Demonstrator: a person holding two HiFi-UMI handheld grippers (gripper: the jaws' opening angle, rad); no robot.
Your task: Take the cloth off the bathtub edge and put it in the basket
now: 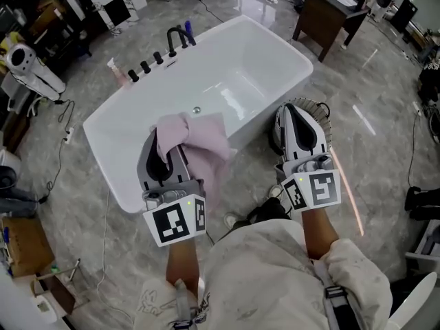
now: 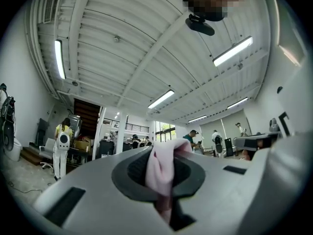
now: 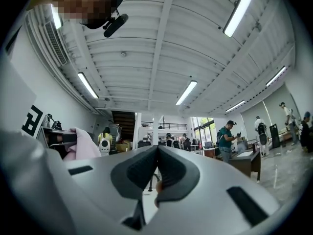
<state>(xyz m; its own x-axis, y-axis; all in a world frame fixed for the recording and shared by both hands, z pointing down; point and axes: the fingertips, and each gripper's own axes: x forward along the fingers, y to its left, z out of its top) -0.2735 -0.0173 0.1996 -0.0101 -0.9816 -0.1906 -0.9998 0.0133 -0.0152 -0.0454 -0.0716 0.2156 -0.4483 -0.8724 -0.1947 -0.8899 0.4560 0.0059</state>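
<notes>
Bright, even light falls from long ceiling tubes (image 2: 233, 51) high above the left claw (image 2: 165, 155). Beyond it, the bathtub (image 1: 275, 60) shines with glare. Both gripper views curve at the edges, and their corners are black.

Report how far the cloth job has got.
Done: the cloth looks lifted off the bathtub edge. In hand: the left gripper is shut on the cloth, which hangs from its jaws. Left: carry it to the basket, partly hidden behind the right gripper, which is shut and empty, and drop it in.
</notes>
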